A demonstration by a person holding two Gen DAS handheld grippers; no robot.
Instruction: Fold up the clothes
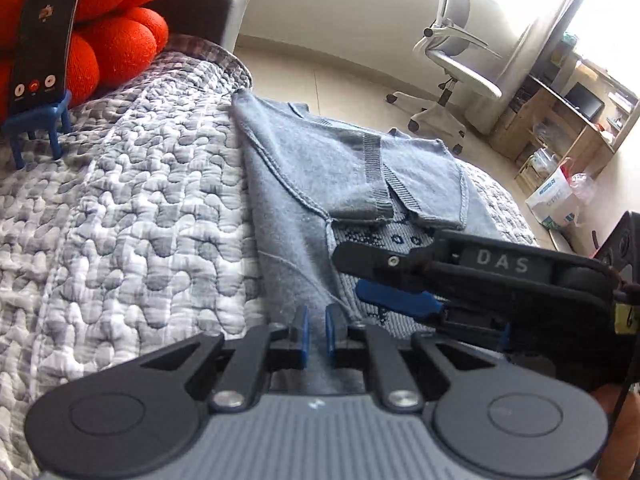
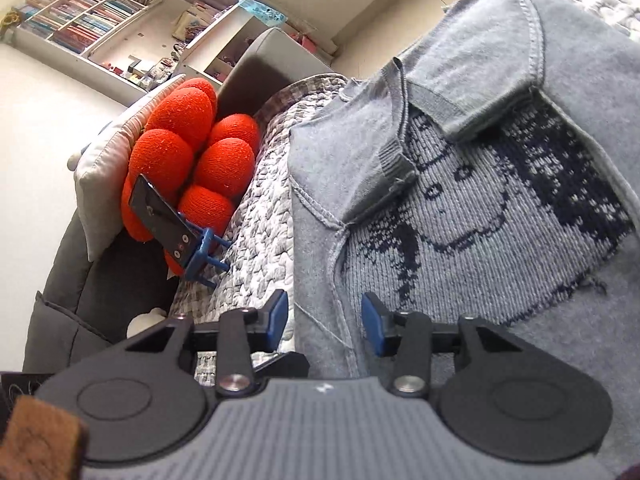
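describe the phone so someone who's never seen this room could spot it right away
Start at the big orange-red knotted cushion at the head of the quilted bedspread. Leaning against it is the phone, a black slab with a lit call screen. It alone stands propped on a tiny blue chair-shaped stand, well apart from the grey sweater.

We see daylight flooding from the window [image 1: 592, 12] ahead-right of the left tool, blown out to white glare. The office chair [image 1: 452, 52] beside it looks washed. Both fisheye views bend strongly at the edges, corners darkened; shadows are soft, detail slightly blurry.
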